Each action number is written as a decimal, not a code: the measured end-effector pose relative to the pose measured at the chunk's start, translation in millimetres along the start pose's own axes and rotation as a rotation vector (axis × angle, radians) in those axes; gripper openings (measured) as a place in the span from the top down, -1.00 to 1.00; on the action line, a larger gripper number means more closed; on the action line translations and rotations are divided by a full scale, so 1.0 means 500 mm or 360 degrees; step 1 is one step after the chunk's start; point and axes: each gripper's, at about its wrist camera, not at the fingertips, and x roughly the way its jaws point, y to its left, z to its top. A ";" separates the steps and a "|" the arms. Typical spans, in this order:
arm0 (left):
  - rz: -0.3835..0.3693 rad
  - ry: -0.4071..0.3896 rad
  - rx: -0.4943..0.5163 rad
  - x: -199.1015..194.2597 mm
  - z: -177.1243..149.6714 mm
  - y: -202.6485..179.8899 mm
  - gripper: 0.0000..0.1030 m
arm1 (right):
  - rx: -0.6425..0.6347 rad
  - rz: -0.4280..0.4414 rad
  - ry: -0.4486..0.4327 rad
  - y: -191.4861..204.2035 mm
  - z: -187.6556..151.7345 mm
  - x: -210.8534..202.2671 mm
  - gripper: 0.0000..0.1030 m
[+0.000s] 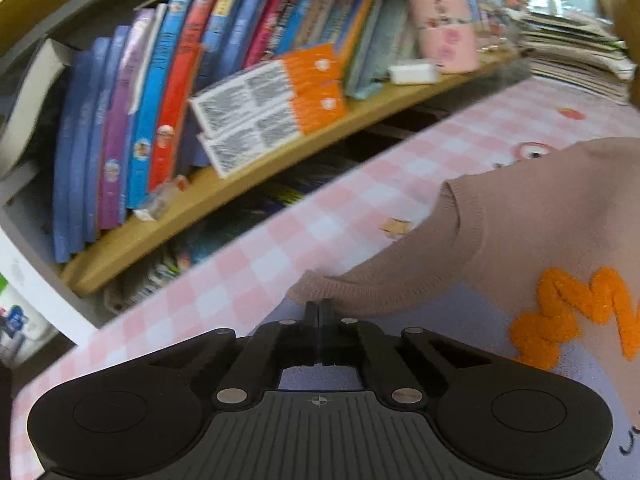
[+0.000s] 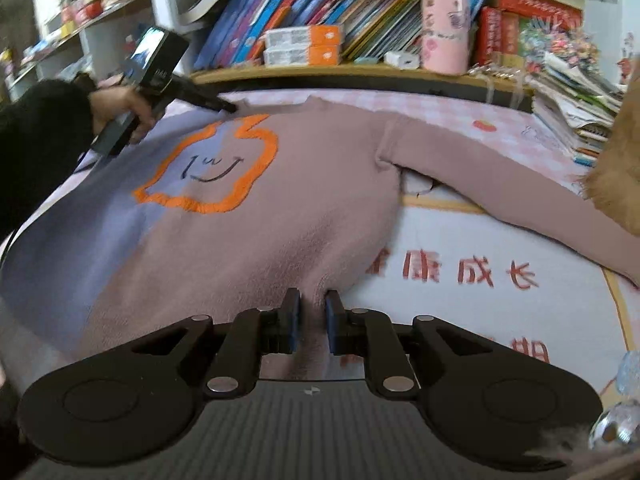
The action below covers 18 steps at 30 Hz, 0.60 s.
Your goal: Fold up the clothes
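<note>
Lying limp, the soft pink-and-lilac knitted sweater (image 2: 304,184) drapes; left gripper (image 1: 319,309) and right gripper (image 2: 311,300) both pinch its edges

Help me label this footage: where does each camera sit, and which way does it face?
Left wrist: sits on the left gripper, looking down along shut fingers at the sweater collar edge, with bookshelf beyond.
Right wrist: sits on the right gripper, pinching the sweater's hem, facing across the sweater to the shelf; the person's left hand shows.
Shared: sweater, orange outline, orange-and-white boxes, checked cloth.
</note>
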 end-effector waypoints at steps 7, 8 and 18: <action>-0.0004 -0.0103 -0.0280 -0.124 -0.064 0.021 0.83 | -0.0114 -0.0113 -0.0093 0.039 -0.003 0.020 0.75; -0.0061 -0.0144 -0.0331 -0.170 -0.089 0.027 0.82 | -0.0124 -0.0115 -0.0103 0.039 -0.006 0.019 0.75; -0.0014 -0.0135 -0.0610 -0.510 -0.341 0.001 -0.17 | -0.0111 -0.0119 -0.0137 0.040 -0.012 0.016 0.73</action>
